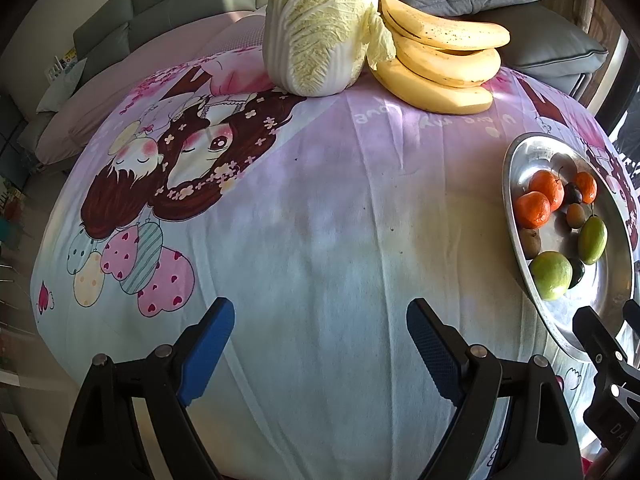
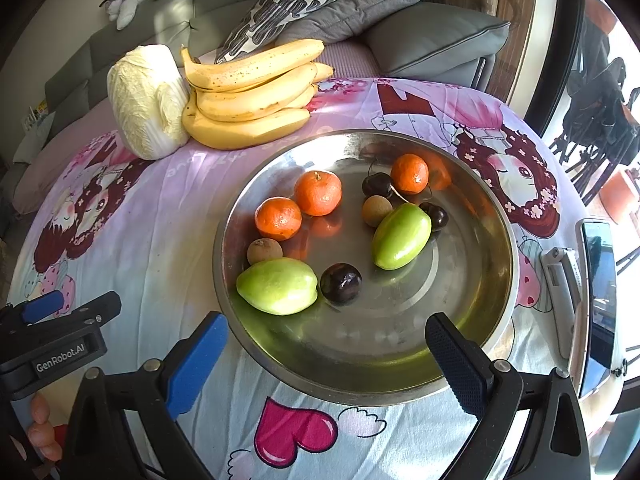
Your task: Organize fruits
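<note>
We see the left hand-held gripper (image 1: 320, 344) with jaws spread wide and nothing between them, over a bare stretch of the cartoon-print cloth-covered worktop (image 1: 320, 220). The right hand-held gripper (image 2: 326, 354) is also wide open and empty, its blue pads (image 2: 196, 360) flanking the near rim of the round stainless-steel basin (image 2: 460, 168) at 6 o'clock.

In the basin: three orange mandarins, one (image 2: 278, 218) at 10 o'clock, one (image 2: 318, 193) beside it, one (image 2: 409, 173) toward 1 o'clock. Two green oval fruits, one (image 2: 277, 286) at 8 o'clock against the wall, one (image 2: 401, 236) near centre. A dark plum (image 2: 341, 283) sits just beside the lower green fruit. Small brown round fruits (image 2: 264, 251) and dark cherries (image 2: 377, 185) lie among them. The basin's lower right half is bare metal.

Outside the basin at 11 o'clock, a bunch of yellow bananas (image 2: 252, 96) touches a pale napa cabbage (image 2: 146, 100), both near the worktop's far edge. A phone on a white stand (image 2: 596, 292) sits at the 3 o'clock edge. Open cloth lies left of the basin.
</note>
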`<state>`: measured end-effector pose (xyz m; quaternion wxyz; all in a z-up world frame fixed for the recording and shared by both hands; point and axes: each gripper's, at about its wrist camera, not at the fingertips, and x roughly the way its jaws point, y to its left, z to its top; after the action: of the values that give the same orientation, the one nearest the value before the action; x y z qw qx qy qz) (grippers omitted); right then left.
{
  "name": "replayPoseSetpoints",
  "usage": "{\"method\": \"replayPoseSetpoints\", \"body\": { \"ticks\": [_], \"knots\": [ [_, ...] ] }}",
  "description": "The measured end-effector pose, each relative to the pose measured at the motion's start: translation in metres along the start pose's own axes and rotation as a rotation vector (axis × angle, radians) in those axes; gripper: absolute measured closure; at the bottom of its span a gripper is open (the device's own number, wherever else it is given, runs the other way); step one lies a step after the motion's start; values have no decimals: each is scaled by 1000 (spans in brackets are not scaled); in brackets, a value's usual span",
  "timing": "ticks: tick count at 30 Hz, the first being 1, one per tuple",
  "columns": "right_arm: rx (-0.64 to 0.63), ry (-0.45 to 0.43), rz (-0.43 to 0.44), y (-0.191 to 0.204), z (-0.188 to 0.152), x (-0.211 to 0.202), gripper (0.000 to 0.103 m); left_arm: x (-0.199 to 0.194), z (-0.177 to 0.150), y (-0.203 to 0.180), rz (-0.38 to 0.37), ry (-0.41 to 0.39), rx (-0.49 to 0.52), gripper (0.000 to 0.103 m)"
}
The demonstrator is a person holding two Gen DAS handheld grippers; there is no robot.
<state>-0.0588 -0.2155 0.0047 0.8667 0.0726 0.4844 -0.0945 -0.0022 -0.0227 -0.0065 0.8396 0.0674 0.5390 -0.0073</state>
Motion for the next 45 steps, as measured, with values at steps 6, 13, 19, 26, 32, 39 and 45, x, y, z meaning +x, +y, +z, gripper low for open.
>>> {"method": "replayPoseSetpoints", "body": {
  "ticks": [6,13,19,26,32,39,45],
  "knots": [
    [1,0,0,-1,0,0,2,0,0,1,-2,0,-3,15],
    [2,0,1,-1,0,0,2,-1,0,0,-5,-3,1,15],
    [2,2,1,-1,0,0,2,-1,0,0,-5,-6,-4,15],
    [1,3,1,-1,0,1,2,0,0,0,-6,-6,-3,15],
    [1,4,1,-1,-1,1,2,-1,0,0,-5,-6,-4,15],
    [2,12,1,-2,-1,3,2,-1,0,-1,-5,-5,-3,15],
    [8,22,-2,-3,-1,5,2,-1,1,-1,-3,-4,-3,15]
  ]
}}
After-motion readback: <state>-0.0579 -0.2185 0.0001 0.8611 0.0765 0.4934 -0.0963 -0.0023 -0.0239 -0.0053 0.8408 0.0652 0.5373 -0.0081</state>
